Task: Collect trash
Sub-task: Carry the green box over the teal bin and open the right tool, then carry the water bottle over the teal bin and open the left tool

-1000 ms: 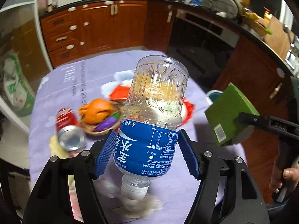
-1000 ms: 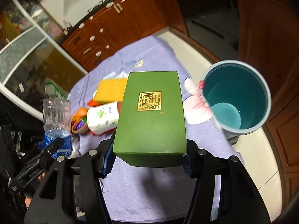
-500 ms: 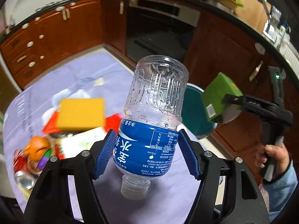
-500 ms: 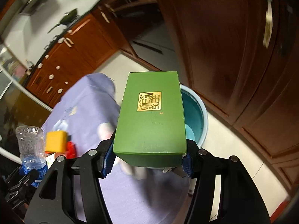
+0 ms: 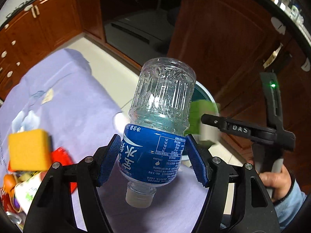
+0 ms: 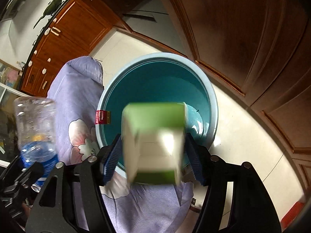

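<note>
My left gripper (image 5: 153, 136) is shut on a clear plastic water bottle (image 5: 165, 89) with a blue label, held cap down above the table edge. My right gripper (image 6: 153, 136) hangs over a teal trash bin (image 6: 155, 55) on the floor, and its jaws are opening. A green box (image 6: 153, 116) is between them, blurred and tipped end-on, with the pads no longer pressing on it. In the left wrist view the green box (image 5: 202, 108) shows as a blur at the bin's rim (image 5: 204, 93). The bottle (image 6: 35, 120) also appears at the left of the right wrist view.
The table under a purple flowered cloth (image 5: 77, 106) holds a yellow sponge (image 5: 29, 149), a red wrapper (image 5: 62, 155) and a paper cup (image 5: 25, 190) at its left. Dark wooden cabinets (image 6: 243, 29) stand just behind the bin. A person's hand (image 5: 276, 182) holds the right gripper.
Both grippers swung off the table toward the bin. The right jaws have widened and the green box has tipped and is slipping out. The bottle stays gripped.
</note>
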Demonstrator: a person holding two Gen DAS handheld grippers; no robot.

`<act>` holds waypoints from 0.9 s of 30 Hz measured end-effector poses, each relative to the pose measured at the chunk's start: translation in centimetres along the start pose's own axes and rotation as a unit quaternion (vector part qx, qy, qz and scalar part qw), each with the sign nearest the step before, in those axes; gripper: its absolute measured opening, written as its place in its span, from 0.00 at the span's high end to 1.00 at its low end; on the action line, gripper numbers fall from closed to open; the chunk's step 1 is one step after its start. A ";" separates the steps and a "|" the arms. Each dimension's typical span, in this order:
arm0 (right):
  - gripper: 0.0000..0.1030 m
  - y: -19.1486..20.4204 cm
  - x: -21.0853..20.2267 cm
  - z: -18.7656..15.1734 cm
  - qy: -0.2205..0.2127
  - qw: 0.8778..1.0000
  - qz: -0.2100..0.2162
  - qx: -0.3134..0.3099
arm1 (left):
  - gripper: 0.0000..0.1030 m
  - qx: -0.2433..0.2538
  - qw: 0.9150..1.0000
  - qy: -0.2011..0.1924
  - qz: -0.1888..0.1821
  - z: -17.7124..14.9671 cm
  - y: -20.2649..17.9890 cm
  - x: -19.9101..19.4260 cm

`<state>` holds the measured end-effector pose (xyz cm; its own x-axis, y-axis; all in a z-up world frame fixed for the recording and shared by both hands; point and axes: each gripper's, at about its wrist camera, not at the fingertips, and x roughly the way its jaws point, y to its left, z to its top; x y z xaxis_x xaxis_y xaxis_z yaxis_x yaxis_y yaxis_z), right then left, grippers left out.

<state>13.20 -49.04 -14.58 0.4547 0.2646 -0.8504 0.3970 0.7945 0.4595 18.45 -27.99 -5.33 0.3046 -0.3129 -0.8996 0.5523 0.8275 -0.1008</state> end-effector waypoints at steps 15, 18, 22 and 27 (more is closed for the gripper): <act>0.22 -4.7 -3.7 0.9 -0.034 0.998 -0.016 0.049 | 0.31 0.019 0.998 0.063 0.019 2.4 -1.8 6.2; 0.21 -4.7 -3.7 0.9 -0.033 0.998 -0.020 0.049 | 0.26 0.014 0.998 0.059 0.021 2.5 -1.7 6.0; 0.21 -4.2 -3.2 0.7 -0.025 0.998 -0.021 0.051 | 0.25 0.009 0.998 0.054 0.020 2.1 -1.5 5.2; 0.21 -3.9 -2.8 0.5 -0.015 0.998 -0.024 0.055 | 0.25 0.003 0.999 0.048 0.019 1.5 -1.3 4.3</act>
<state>10.80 -53.17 -13.86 0.4560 0.2091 -0.8651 0.5036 0.7408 0.4445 20.22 -31.11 -8.46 0.2500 -0.2350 -0.9393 0.5472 0.8346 -0.0632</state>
